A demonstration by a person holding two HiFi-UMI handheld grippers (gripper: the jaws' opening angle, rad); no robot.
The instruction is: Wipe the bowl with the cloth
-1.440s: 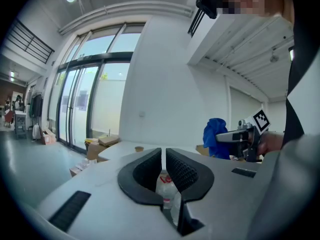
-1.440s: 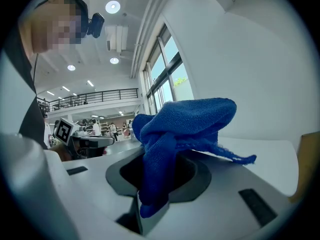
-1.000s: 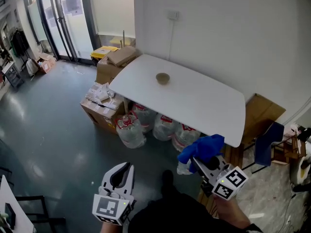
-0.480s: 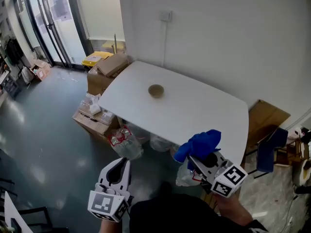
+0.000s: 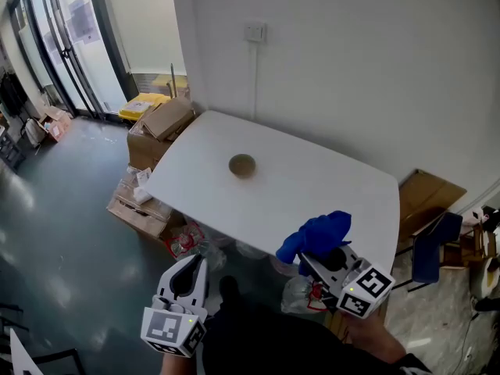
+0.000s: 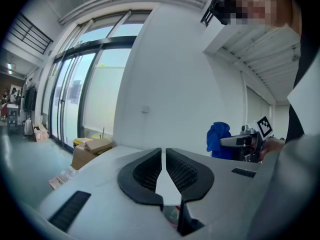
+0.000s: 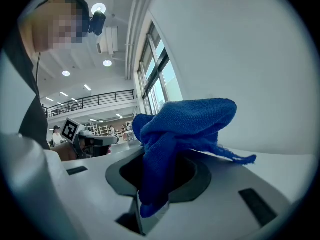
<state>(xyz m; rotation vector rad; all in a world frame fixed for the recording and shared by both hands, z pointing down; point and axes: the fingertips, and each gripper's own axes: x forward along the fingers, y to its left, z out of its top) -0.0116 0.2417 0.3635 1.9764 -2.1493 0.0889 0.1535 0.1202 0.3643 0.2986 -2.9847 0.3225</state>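
The right gripper (image 5: 314,256) is gripping the blue cloth (image 5: 316,237), while the left gripper (image 5: 194,262) is carrying nothing with its jaws almost together, so the bowl (image 5: 242,165), sitting unheld near the left edge of the desk (image 5: 336,198), is probably risking to slide off under wiping.

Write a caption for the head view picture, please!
The right claw holds a blue cloth near a white table bearing one small bowl.

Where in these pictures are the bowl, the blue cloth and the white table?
bowl (image 5: 242,166): head view, its hollow middle.
blue cloth (image 5: 317,236): head view, the bunched middle.
white table (image 5: 320,184): head view, bare top.
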